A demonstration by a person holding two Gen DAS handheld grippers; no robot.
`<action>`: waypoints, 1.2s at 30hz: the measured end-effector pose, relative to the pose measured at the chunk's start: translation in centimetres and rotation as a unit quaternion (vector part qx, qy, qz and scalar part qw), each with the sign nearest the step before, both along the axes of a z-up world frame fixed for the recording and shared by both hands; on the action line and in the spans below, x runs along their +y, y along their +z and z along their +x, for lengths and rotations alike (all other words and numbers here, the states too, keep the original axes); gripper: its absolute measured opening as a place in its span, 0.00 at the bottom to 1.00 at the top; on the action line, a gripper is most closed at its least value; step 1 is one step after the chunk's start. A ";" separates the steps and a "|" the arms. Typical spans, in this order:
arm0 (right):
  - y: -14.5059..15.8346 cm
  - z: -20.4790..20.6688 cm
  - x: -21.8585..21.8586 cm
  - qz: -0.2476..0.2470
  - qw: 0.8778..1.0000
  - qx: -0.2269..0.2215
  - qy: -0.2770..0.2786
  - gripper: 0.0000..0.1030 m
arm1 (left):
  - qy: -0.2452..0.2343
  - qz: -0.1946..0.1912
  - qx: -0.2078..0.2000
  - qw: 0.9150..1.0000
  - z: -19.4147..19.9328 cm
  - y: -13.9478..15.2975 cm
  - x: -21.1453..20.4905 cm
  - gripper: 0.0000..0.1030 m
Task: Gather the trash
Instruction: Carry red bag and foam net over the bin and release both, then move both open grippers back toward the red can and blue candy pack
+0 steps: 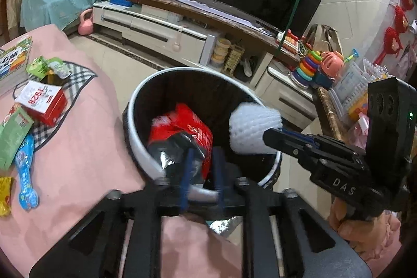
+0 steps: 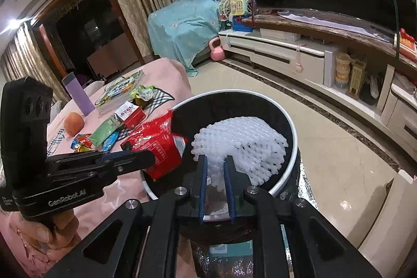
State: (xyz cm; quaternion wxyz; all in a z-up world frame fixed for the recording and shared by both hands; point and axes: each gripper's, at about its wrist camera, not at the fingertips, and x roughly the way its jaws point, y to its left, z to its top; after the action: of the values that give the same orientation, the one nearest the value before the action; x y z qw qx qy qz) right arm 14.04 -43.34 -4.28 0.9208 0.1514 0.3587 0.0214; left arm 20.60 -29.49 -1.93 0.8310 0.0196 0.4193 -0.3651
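Beside the pink table edge the bin waits: left gripper seems barely parted around the red wrapper, right gripper narrow on the foam net; release both inside the rim

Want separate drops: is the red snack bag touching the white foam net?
Apart: left wrist view shows dark bin interior between red snack bag and white foam net.
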 end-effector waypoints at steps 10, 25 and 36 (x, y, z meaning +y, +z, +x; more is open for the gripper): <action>0.2 -1.0 0.1 0.015 1.000 -0.007 -0.016 0.43 | 0.038 0.001 -0.002 0.999 -1.0 -0.4 3.5 0.43; 0.9 -3.3 6.9 0.029 0.998 -0.049 -0.008 0.91 | 0.131 -0.012 -0.015 0.991 -4.4 -0.9 14.0 0.49; 0.0 -3.6 12.4 0.047 0.998 -0.041 0.019 0.93 | 0.194 -0.022 -0.012 0.981 -5.8 -1.5 21.2 0.49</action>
State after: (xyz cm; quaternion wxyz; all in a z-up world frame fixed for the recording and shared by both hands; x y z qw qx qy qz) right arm 10.45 -30.97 -4.27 0.9260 0.1866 0.3224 0.0613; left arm 14.80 -8.32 -3.42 0.8912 -0.0757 0.3971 -0.2059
